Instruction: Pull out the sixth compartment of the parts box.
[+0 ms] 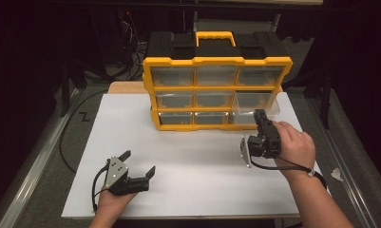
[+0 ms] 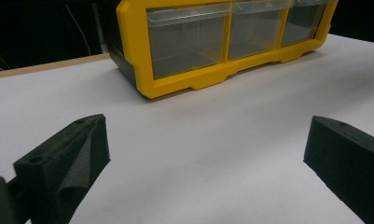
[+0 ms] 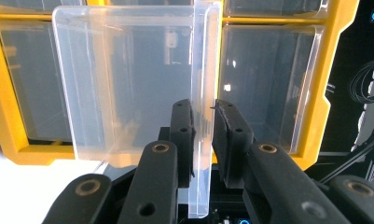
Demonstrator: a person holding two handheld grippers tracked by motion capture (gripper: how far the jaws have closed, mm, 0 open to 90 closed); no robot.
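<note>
Toward the far edge of the table: a yellow drawer cabinet (image 1: 216,92) stands upright on the white table (image 1: 188,166), its front facing the person, with a yellow carry handle (image 1: 215,37) on top and three rows of three clear drawers.
Pulled drawer: a clear plastic drawer (image 1: 257,105) sticks out from the right column of the cabinet, toward the table's right edge; from the high view I cannot tell for sure which row it belongs to.
Right tongs: the right tongs (image 3: 204,126) are closed on the drawer's front wall (image 3: 203,93), one jaw on each side of the clear plastic, as the right gripper view shows close up.
Right hand: the right hand (image 1: 295,145) holds its tongs (image 1: 260,116) just in front of the cabinet's lower right corner, pointing at the cabinet.
Left tongs: the left tongs (image 1: 139,164) are open with nothing between the jaws, low over the table near its near left corner, well apart from the cabinet.
Left gripper view: the two black jaws stand wide apart over bare white table (image 2: 198,154), with the cabinet's bottom row of drawers (image 2: 222,39) beyond.
Left hand: the left hand (image 1: 113,197) comes in from the near edge.
</note>
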